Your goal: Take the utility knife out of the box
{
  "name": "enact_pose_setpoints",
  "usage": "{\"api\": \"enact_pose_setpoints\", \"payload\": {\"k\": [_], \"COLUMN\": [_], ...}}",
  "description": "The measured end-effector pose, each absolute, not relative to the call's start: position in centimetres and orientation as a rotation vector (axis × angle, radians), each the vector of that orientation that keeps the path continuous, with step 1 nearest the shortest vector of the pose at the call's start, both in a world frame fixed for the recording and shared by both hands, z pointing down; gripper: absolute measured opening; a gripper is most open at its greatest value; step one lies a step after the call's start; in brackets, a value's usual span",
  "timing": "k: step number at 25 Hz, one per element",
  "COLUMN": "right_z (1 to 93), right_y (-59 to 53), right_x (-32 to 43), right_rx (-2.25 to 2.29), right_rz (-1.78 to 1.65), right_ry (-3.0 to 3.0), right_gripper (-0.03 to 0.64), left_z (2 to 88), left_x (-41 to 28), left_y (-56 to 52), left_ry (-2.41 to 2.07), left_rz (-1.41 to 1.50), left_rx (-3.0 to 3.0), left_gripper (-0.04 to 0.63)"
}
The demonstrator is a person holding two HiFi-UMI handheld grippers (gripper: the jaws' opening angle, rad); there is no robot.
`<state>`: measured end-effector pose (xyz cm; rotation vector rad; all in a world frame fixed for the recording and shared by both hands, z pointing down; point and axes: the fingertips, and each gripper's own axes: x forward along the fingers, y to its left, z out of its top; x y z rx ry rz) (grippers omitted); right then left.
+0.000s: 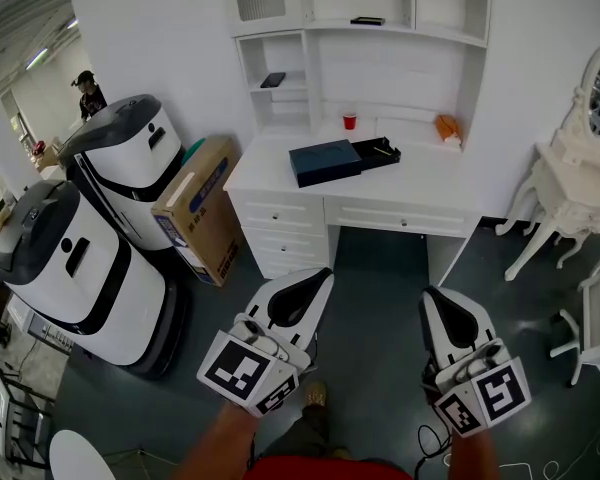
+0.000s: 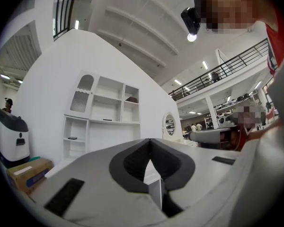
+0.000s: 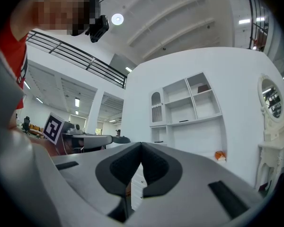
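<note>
A: The left gripper (image 1: 323, 276): what did it have hold of?

B: Nothing. Its jaws were shut tip to tip, with only the far shelves showing past them in its own view. The right gripper (image 1: 431, 296) was the same, closed on nothing.

A: And where were they?

B: Side by side, low and close to the person, over bare floor (image 1: 380, 298). Both pointed about level toward the desk (image 1: 280, 163) and were well apart from it.

A: The box?

B: It sat on the desk top, dark blue (image 1: 323, 161), with its tray (image 1: 370, 164) pulled out to the right. A thin yellowish thing (image 1: 383, 150) lay in the tray. I took it for the knife, though it was too small to be sure.

A: So which step was that?

B: The approach, I'd say. Nothing had been touched, the knife was not yet out, and the task was barely begun.

A: What did the next move call for?

B: Closing the distance to the desk first. Then one gripper, likely the right since the tray lay on that side, had to open and come down over the knife across its narrow width. The left could steady the box so that it didn't slide.
</note>
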<state>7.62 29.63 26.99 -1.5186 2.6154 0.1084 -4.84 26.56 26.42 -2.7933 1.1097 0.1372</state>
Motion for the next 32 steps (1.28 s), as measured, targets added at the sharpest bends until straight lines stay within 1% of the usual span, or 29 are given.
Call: {"api": "enact_pose_setpoints", "payload": {"k": [15, 21, 32], "right_z": [26.8, 26.6, 27.4], "right_y": [11.0, 5.0, -3.5], "right_x": [4.3, 3.7, 5.1], "right_rx": [-1.595, -1.623, -1.632], "right_rz": [0.114, 0.114, 0.093], "right_ry": [2.606, 2.599, 2.613], "right_gripper": [-0.003, -0.003, -0.003], "left_z": [26.3, 26.4, 27.0], "left_x": [-7.5, -7.7, -6.9], "left_y": [7.6, 1.5, -7.4], "left_ry": [1.033, 0.989, 1.01], "left_rz": [0.132, 0.125, 0.182], "left_rx": [-2.812, -2.839, -2.86], "left_gripper": [0.009, 0.009, 0.009]}}
